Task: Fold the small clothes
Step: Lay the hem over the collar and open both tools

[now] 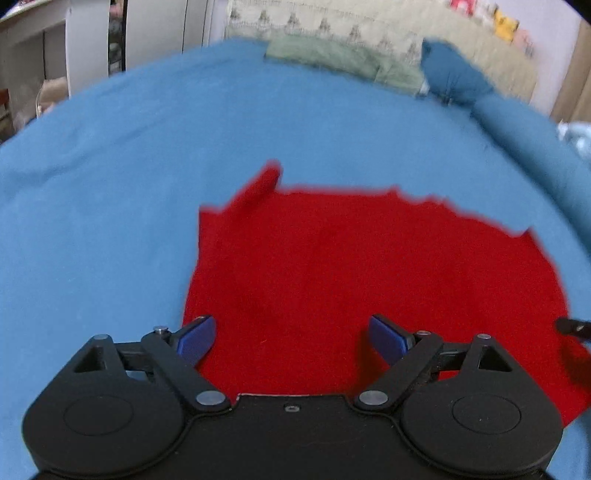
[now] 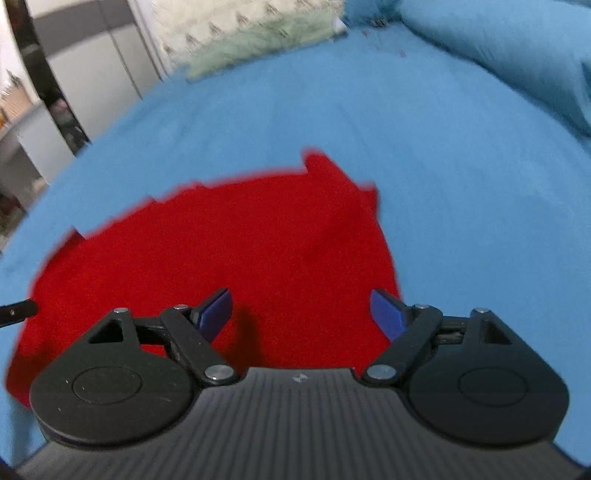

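Note:
A small red garment [image 1: 332, 266] lies spread flat on the blue bed sheet [image 1: 110, 184]; one short sleeve sticks out at its far left corner. In the left wrist view my left gripper [image 1: 291, 341] hovers over the garment's near left part, open, its blue pads wide apart with only cloth below them. The same red garment [image 2: 229, 251] fills the right wrist view, where my right gripper [image 2: 301, 314] stands open above its near right part, nothing pinched. The tip of the right gripper shows at the left view's right edge.
The blue sheet [image 2: 461, 184] covers the bed all around the garment. A green fuzzy cloth [image 1: 343, 61] and a patterned beige blanket [image 1: 369, 26] lie at the far end, with a blue pillow [image 1: 454, 77] and rolled blue bedding [image 2: 517, 48] at the right. Furniture stands beyond the left edge.

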`<act>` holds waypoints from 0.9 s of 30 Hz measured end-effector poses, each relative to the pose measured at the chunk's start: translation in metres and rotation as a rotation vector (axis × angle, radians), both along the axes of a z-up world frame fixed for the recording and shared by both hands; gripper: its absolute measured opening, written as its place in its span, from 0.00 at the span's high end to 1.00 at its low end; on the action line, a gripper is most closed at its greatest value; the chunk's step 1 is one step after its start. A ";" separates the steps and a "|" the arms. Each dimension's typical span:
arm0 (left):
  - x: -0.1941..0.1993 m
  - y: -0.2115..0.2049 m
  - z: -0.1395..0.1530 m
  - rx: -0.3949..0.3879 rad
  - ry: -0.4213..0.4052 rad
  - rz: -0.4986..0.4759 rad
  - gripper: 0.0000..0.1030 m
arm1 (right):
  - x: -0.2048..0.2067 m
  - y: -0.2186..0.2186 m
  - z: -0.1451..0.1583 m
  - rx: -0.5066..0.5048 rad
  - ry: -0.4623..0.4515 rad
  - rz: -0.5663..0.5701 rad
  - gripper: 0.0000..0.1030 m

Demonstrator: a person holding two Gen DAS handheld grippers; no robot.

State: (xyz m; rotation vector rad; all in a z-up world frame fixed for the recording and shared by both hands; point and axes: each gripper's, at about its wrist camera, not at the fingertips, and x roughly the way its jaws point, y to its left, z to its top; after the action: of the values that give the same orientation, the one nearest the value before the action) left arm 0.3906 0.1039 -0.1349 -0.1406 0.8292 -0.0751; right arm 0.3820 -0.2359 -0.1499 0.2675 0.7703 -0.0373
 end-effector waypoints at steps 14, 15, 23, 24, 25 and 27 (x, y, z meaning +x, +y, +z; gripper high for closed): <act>-0.038 -0.021 0.076 0.012 -0.084 -0.076 0.08 | -0.041 -0.008 0.074 -0.162 -0.107 0.126 0.06; -0.041 -0.028 0.077 0.003 -0.083 -0.097 0.06 | -0.047 -0.009 0.083 -0.181 -0.112 0.136 0.05; -0.034 -0.094 0.056 -0.023 -0.042 -0.171 0.05 | -0.068 -0.023 0.058 -0.185 -0.042 0.076 0.07; -0.033 -0.100 0.053 -0.022 -0.036 -0.180 0.05 | -0.068 -0.024 0.051 -0.171 -0.037 0.064 0.08; -0.031 -0.104 0.050 -0.014 -0.034 -0.186 0.05 | -0.069 -0.026 0.043 -0.157 -0.033 0.055 0.08; -0.026 -0.113 0.043 0.012 -0.029 -0.195 0.05 | -0.069 -0.027 0.030 -0.147 -0.026 0.042 0.09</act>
State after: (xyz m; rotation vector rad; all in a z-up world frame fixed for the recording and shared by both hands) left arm 0.3650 -0.0088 -0.0917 -0.0467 0.8122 -0.2543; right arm 0.3131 -0.2633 -0.1203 0.1120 0.7428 -0.0508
